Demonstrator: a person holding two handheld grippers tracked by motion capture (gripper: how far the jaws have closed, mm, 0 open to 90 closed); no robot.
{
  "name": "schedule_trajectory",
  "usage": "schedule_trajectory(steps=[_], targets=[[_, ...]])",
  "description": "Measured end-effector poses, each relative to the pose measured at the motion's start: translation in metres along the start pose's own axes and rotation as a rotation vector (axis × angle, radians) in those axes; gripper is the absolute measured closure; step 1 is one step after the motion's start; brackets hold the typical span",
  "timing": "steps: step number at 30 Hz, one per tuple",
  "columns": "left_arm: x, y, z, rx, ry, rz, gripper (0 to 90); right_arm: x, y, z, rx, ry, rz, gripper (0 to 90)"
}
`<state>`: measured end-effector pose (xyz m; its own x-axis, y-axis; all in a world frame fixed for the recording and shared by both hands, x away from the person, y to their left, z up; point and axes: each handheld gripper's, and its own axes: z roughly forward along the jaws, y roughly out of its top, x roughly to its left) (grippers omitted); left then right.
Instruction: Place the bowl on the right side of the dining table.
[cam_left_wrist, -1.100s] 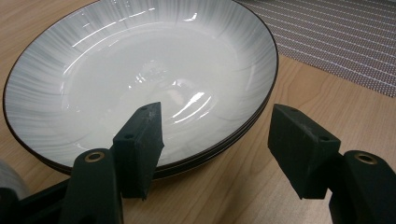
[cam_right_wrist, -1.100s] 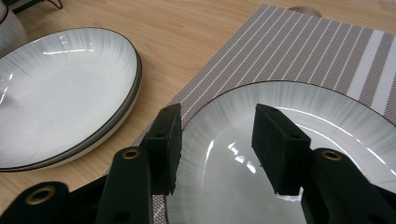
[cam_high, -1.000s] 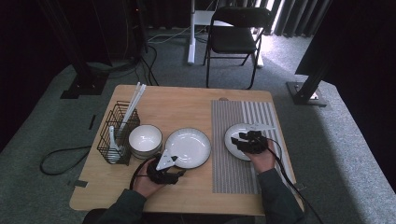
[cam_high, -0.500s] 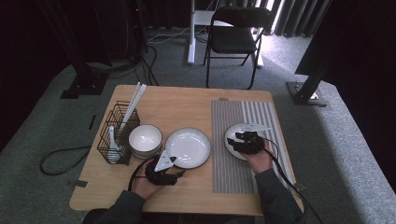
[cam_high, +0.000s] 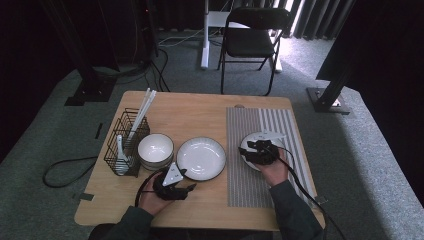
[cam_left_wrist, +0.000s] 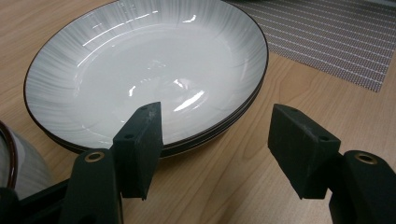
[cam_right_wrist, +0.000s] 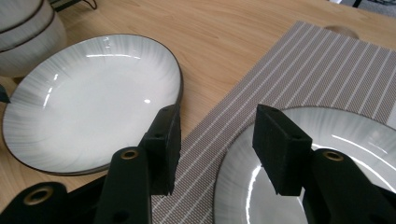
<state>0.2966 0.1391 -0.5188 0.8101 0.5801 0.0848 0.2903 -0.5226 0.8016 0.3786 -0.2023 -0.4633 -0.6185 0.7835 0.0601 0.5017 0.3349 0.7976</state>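
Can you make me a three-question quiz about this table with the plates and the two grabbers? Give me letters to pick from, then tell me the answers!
1. Where does the plate under the right gripper lie?
A. on the striped mat
B. in the wire basket
C. on the chair

2. How many plates are stacked in front of the left gripper?
A. one
B. two
C. five

3. How do the left gripper's jaws stand?
A. shut on a spoon
B. clamped on a bowl
C. open, with nothing between them

Answers: 1 A, the high view shows that plate on the mat. 2 B, the left gripper view shows two dark rims, one above the other, in the stack. 3 C, bare table shows between the jaws.
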Motion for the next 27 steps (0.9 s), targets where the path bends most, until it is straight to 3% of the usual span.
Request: schedule_trajectory(steps=[6, 27], targets=[[-0.002, -0.002, -0.005, -0.011, 0.004, -0.009, 36.2, 0.010, 0.007, 0.001, -0.005, -0.001, -0.038, 52.3], [0.004, -0.006, -0.015, 0.000, 0.021, -0.037, 40.1, 0.033, 0.027, 0.010, -0.023, 0.046, -0.092, 54.2]])
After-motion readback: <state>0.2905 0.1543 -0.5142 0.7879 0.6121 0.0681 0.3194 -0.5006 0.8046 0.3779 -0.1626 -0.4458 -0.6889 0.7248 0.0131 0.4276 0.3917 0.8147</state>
